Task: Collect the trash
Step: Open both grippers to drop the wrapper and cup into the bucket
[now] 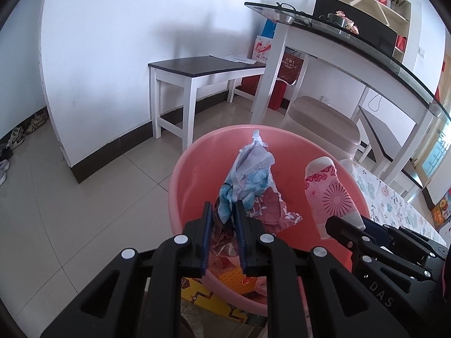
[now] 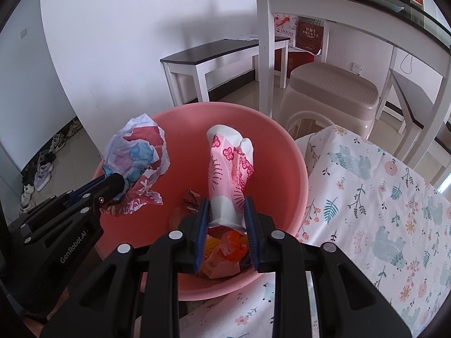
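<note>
A pink plastic basin [image 1: 180,186] [image 2: 284,152] sits low in front of me and holds several scraps of orange and red trash [image 2: 225,249]. My left gripper [image 1: 223,208] [image 2: 119,187] is shut on a crumpled blue, white and red wrapper [image 1: 248,174] [image 2: 135,155], held over the basin's left side. Over the middle of the basin my right gripper [image 2: 227,207] [image 1: 334,224] is shut on a pink-and-white flower-printed packet [image 2: 229,166] [image 1: 327,188] that stands upright between its blue pads.
A table with a floral cloth [image 2: 380,197] lies to the right of the basin. A beige plastic stool [image 2: 332,90] stands behind it, under a white desk with a glass top [image 1: 352,36]. A dark-topped white bench [image 1: 197,67] stands by the wall. Shoes [image 2: 42,169] line the floor at left.
</note>
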